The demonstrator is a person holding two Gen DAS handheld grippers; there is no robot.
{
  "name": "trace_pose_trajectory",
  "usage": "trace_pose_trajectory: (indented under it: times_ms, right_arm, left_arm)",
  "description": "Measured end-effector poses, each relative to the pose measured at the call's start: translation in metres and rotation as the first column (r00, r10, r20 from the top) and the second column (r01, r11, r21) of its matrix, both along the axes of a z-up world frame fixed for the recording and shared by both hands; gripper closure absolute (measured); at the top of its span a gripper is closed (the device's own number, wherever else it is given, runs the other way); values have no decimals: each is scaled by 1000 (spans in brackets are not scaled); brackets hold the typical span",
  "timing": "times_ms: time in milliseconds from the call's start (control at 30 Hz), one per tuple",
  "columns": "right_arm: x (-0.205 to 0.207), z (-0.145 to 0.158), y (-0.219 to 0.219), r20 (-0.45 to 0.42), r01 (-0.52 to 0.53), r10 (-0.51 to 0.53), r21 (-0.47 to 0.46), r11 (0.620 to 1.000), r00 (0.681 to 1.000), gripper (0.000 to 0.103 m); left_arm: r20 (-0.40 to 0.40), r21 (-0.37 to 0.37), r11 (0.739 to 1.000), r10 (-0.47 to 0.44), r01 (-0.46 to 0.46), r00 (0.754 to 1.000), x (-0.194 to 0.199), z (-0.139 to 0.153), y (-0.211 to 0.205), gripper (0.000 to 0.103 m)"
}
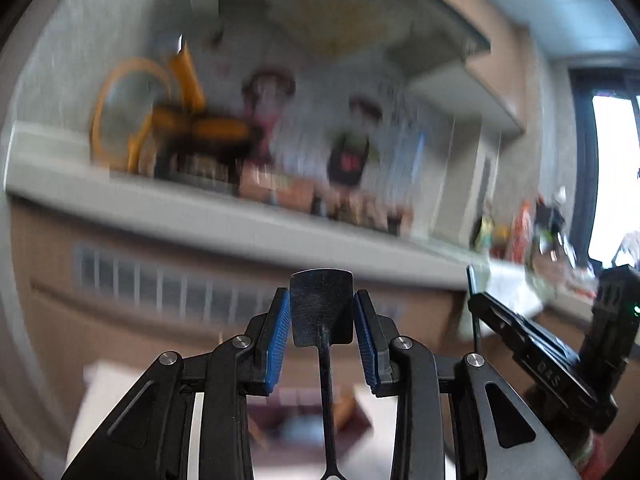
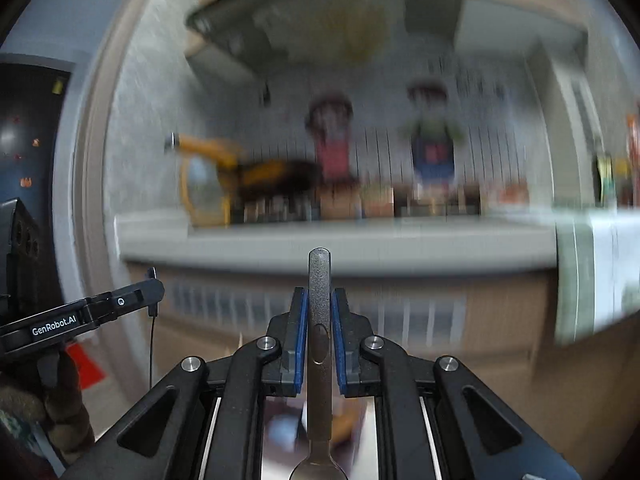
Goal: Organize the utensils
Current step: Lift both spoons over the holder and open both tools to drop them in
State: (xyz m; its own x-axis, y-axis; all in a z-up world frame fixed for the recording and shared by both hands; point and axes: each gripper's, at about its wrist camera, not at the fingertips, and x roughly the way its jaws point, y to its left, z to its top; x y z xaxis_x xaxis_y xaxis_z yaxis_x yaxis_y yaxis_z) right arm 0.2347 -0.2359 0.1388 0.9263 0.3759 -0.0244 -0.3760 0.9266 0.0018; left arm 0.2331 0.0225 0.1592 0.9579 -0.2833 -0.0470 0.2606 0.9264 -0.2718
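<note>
My left gripper (image 1: 322,312) is shut on the flat wide handle end of a dark metal utensil (image 1: 322,308), whose thin stem runs down out of the frame. My right gripper (image 2: 319,312) is shut on the handle of a silver spoon (image 2: 319,292); the handle points up and the bowl sits at the bottom edge. Both are held in the air, facing a kitchen counter. The right gripper shows at the right of the left wrist view (image 1: 532,344); the left gripper shows at the left of the right wrist view (image 2: 80,316).
Both views are motion-blurred. A grey counter (image 1: 240,220) runs across, with a yellow rack (image 1: 172,120), jars and bottles on it. Cabinet fronts lie below, a range hood (image 1: 360,12) above. A white cloth (image 2: 600,264) hangs at right.
</note>
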Motion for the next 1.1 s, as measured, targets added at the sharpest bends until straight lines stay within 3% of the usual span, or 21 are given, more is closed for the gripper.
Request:
trace_pose_trajectory:
  times_ms: [100, 200, 367, 700, 833, 900, 1000, 1100]
  right_arm:
    - [23, 3, 10, 54, -16, 14, 33, 999, 998, 92]
    - [49, -11, 17, 51, -1, -1, 53, 999, 999, 92]
    - [83, -42, 25, 2, 30, -30, 30, 999, 1000, 92]
    - [128, -88, 27, -79, 56, -50, 69, 996, 996, 92]
    - [128, -106, 19, -149, 6, 9, 97, 995, 989, 89]
    - [118, -110, 15, -167, 21, -9, 73, 997, 986, 87]
    - [99, -110, 3, -207, 38, -23, 71, 997, 978, 85]
    - [69, -108, -6, -248, 49, -35, 51, 997, 968, 82]
  left_arm:
    - [74, 7, 996, 83, -83, 994, 29, -10, -5, 70]
    - [83, 8, 993, 120, -121, 989, 51, -31, -3, 70]
    - [-41, -38, 994, 98, -99, 994, 92, -70, 6, 70]
    - [-125, -34, 996, 76, -81, 989, 114, -107, -8, 70]
    - [-183, -21, 999, 28, -33, 983, 124, -119, -11, 63]
    - [-198, -18, 999, 28, -32, 980, 122, -122, -12, 49]
    - [-206, -25, 999, 39, -45, 978, 104, -121, -8, 49]
    - [-221, 20, 996, 94, -92, 971, 67, -119, -1, 49]
